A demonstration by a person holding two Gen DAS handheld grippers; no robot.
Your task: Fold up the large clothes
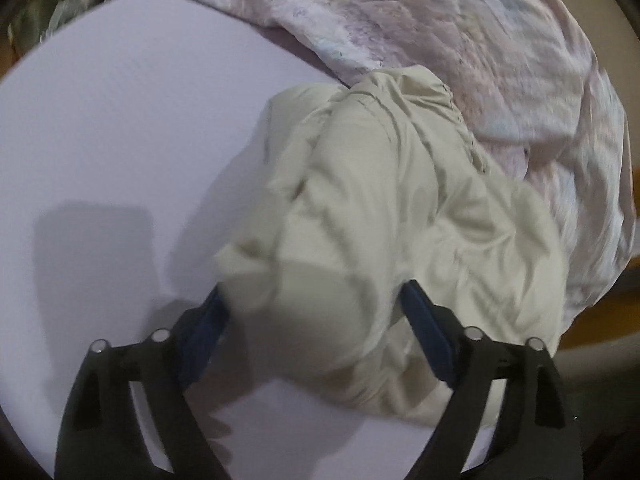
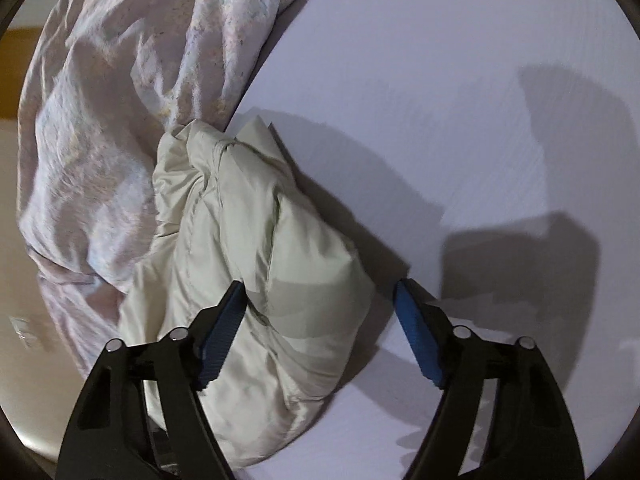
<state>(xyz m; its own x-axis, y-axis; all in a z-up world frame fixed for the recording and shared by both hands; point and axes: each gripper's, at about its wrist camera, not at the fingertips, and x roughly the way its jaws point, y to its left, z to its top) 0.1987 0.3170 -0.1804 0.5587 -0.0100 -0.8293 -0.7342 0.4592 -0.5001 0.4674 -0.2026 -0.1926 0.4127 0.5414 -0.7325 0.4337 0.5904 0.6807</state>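
Two garments are seen on a white table (image 1: 120,140): one cream garment (image 1: 380,240), one pink-patterned cloth (image 1: 460,40). The left gripper (image 1: 314,312) and right gripper (image 2: 318,312) are held agape, nothing clasped.

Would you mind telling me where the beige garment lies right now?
The beige garment lies crumpled on the white table, against the pink cloth, right of centre in the left view.

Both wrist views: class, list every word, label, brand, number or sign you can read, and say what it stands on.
None can be read. The cream garment, the pale patterned cloth, the white table and both grippers, left and right, show no legible text.
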